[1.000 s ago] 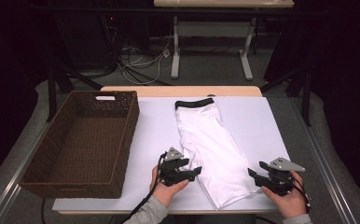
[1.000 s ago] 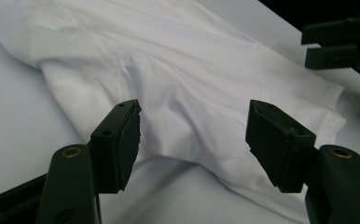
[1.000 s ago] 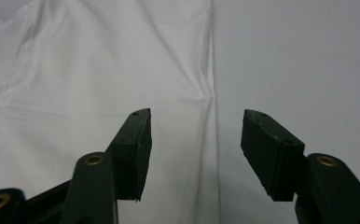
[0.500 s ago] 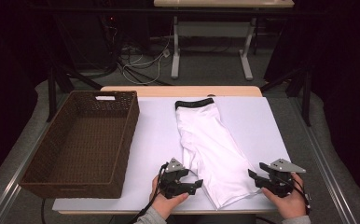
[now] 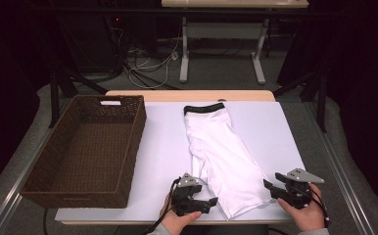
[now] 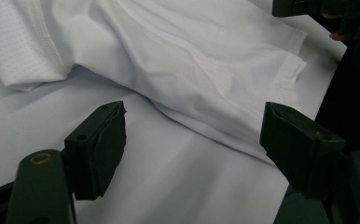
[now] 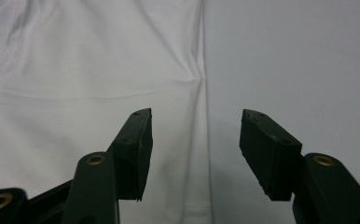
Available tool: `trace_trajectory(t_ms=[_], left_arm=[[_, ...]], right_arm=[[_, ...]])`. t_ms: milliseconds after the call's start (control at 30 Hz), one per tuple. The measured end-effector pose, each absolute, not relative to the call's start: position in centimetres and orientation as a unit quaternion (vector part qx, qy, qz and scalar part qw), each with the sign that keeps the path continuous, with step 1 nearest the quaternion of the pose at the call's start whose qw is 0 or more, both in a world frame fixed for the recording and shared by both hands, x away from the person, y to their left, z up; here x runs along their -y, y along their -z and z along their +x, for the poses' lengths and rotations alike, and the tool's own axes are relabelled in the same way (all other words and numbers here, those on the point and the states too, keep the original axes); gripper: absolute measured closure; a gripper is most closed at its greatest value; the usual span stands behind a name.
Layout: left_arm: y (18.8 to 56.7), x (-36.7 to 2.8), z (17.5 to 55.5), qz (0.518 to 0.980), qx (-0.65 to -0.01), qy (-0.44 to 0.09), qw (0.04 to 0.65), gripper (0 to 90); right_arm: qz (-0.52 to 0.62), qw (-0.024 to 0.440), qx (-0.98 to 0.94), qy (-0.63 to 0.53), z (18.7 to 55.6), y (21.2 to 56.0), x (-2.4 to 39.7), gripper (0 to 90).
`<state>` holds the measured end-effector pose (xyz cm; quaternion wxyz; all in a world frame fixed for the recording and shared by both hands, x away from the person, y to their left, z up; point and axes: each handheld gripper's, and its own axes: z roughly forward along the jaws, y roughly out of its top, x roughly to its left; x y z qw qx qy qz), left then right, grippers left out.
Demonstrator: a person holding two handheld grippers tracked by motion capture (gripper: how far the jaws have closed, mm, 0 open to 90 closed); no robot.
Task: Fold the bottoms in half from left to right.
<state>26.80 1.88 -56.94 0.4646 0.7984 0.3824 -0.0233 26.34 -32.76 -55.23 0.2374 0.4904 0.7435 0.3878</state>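
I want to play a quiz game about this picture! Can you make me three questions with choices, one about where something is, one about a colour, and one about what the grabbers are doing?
1. Where is the wicker basket?
A. Left of the white shorts
B. On top of the shorts
C. Under the table

2. What colour is the waistband of the white shorts?
A. Red
B. Black
C. Yellow

3. How do the left gripper and right gripper stand?
A. Both open, holding nothing
B. Both clamped on the basket
C. Both lifting the shorts in the air

Answers: 1 A, the basket sits on the table's left side. 2 B, a dark band tops the shorts. 3 A, both gripper views show gaps between the jaws, with the fabric lying flat.
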Motion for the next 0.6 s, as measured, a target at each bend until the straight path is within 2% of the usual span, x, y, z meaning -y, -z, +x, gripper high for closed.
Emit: trace_trajectory(t_ms=[100, 333, 467, 600], left_arm=[[56.8, -1.6, 26.7, 0.796, -0.389, 0.036, 0.463, 22.7], [56.7, -0.8, 26.3, 0.800, -0.384, 0.056, 0.457, 22.7], [56.7, -0.7, 26.2, 0.800, -0.385, 0.055, 0.456, 22.7], [56.6, -0.6, 26.1, 0.800, -0.386, 0.058, 0.455, 22.7]], right_arm=[[0.501, 0.211, -0.740, -0.396, 26.4, 55.3, 33.0, 44.5], [0.508, 0.203, -0.747, -0.378, 26.5, 55.7, 33.3, 46.8], [0.514, 0.181, -0.753, -0.370, 26.5, 56.0, 33.2, 49.3], [0.513, 0.171, -0.755, -0.371, 26.3, 56.0, 33.2, 57.3]])
